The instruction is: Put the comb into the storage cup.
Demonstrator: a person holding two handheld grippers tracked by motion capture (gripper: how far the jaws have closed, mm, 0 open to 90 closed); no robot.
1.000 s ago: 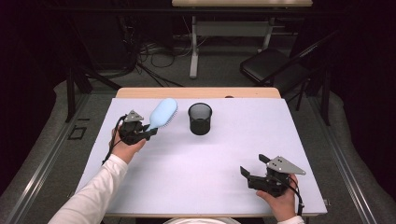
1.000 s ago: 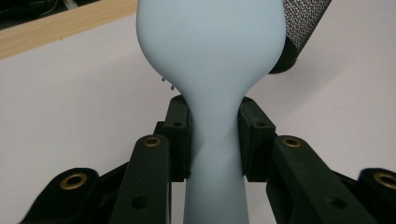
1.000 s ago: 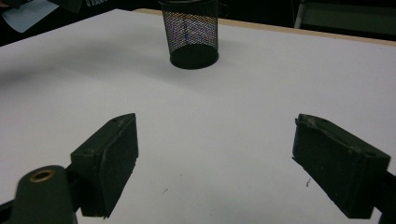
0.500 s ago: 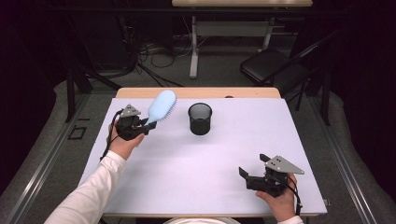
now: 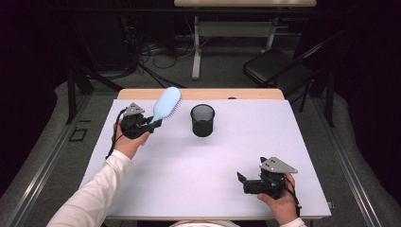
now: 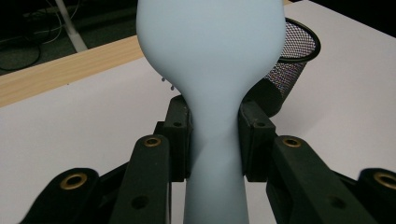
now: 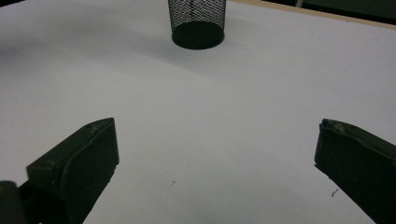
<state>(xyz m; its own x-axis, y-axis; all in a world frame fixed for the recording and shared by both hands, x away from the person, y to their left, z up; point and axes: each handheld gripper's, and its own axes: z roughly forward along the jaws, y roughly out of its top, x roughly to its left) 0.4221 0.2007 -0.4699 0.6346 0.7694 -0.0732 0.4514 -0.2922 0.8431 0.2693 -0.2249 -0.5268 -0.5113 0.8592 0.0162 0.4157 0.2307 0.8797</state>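
**Left gripper grips the pale blue hairbrush beside the mesh cup**

On the high view, the left gripper (image 5: pixel 152 124) sits at about ten o'clock on the white table (image 5: pixel 198 175), held in the person's left hand (image 5: pixel 126 142). Its jaws are clenched on the handle of the hairbrush (image 5: pixel 166 105), whose oval head rises up and away toward one o'clock from the gripper, bristles facing the right side. In the left gripper view the two black pads press on the narrow neck of the hairbrush from either side, with the smooth back of the head toward the camera.

The black mesh cup (image 5: pixel 202 120) stands upright near the table's centre, toward twelve o'clock, just to the three o'clock side of the brush head and apart from it.

The right gripper (image 5: pixel 243 182) rests low at about five o'clock, in the right hand (image 5: pixel 279 203). Its jaws have just been opening and stand wide, released, with nothing but bare tabletop between them; in the right gripper view the mesh cup lies well ahead at twelve o'clock.
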